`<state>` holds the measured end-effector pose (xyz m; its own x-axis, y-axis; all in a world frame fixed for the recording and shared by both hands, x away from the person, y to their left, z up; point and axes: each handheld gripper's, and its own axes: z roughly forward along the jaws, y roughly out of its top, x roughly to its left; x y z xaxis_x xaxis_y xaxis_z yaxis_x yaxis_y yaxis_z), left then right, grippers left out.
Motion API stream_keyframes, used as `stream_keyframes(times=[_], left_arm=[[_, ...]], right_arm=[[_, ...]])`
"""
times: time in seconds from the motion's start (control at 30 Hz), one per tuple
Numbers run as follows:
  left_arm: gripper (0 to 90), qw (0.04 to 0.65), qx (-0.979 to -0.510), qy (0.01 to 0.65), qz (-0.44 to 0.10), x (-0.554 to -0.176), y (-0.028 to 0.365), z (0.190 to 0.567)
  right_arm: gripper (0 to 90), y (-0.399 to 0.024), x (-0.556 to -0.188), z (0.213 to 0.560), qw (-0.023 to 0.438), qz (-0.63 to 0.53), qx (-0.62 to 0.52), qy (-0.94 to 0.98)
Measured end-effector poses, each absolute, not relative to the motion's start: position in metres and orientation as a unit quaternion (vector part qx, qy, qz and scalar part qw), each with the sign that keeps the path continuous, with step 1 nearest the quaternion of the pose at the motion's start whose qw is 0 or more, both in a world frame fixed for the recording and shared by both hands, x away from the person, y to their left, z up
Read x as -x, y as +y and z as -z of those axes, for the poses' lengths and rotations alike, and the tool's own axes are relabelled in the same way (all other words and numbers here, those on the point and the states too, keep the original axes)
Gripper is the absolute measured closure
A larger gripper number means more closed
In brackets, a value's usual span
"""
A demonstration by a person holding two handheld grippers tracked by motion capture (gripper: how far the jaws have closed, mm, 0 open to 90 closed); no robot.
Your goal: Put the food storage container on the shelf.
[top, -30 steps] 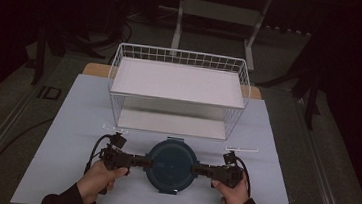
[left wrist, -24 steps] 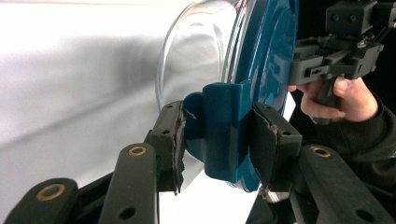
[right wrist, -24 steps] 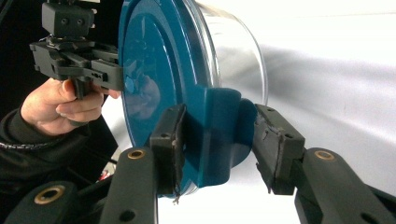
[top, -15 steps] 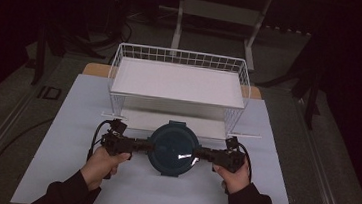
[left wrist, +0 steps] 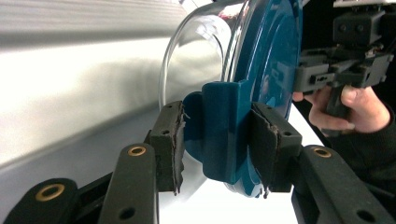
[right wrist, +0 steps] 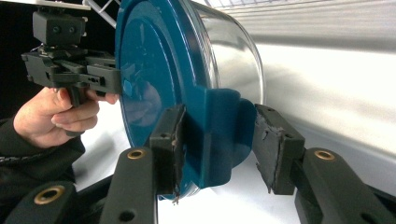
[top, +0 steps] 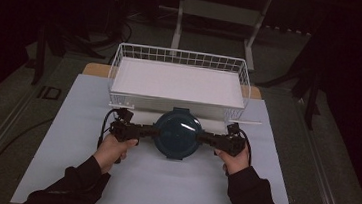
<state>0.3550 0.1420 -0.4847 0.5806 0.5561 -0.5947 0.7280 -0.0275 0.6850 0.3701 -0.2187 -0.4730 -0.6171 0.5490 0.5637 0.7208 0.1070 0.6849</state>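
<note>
Left tool and right tool clamp the lidded bowl.

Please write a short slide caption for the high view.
Two grippers carry a lidded container toward a wire basket.

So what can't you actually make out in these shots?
- Container contents: high view, the blue lid covers them; too dark.
- Right gripper grip: right gripper view, one of the fingers seems off the tab.
- Basket underside: high view, its white liner hides it.
</note>
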Motion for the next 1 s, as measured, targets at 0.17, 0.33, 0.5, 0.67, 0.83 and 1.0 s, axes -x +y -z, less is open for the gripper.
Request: stream_keyframes(times=[0.17, 0.33, 0.5, 0.67, 0.83, 1.0], left_arm=[[56.8, 0.536, -0.705, 0.459, 0.074, -0.367, 0.142, 0.493], [56.6, 0.543, -0.702, 0.457, 0.060, -0.376, 0.141, 0.497], [56.5, 0.541, -0.704, 0.458, 0.054, -0.383, 0.140, 0.502], [56.4, 0.540, -0.696, 0.470, 0.062, -0.387, 0.139, 0.506], [56.4, 0.549, -0.685, 0.474, 0.072, -0.390, 0.139, 0.509], [56.2, 0.555, -0.675, 0.478, 0.084, -0.392, 0.140, 0.514]], right_arm=[[55.3, -0.217, -0.381, 0.480, 0.075, 0.512, 0.433, -0.738], [55.2, -0.216, -0.392, 0.487, 0.068, 0.514, 0.439, -0.734], [55.0, -0.216, -0.396, 0.491, 0.060, 0.515, 0.443, -0.732], [54.8, -0.215, -0.402, 0.497, 0.050, 0.517, 0.446, -0.729], [54.7, -0.216, -0.405, 0.498, 0.051, 0.521, 0.451, -0.723], [53.8, -0.216, -0.407, 0.498, 0.055, 0.518, 0.456, -0.722]])
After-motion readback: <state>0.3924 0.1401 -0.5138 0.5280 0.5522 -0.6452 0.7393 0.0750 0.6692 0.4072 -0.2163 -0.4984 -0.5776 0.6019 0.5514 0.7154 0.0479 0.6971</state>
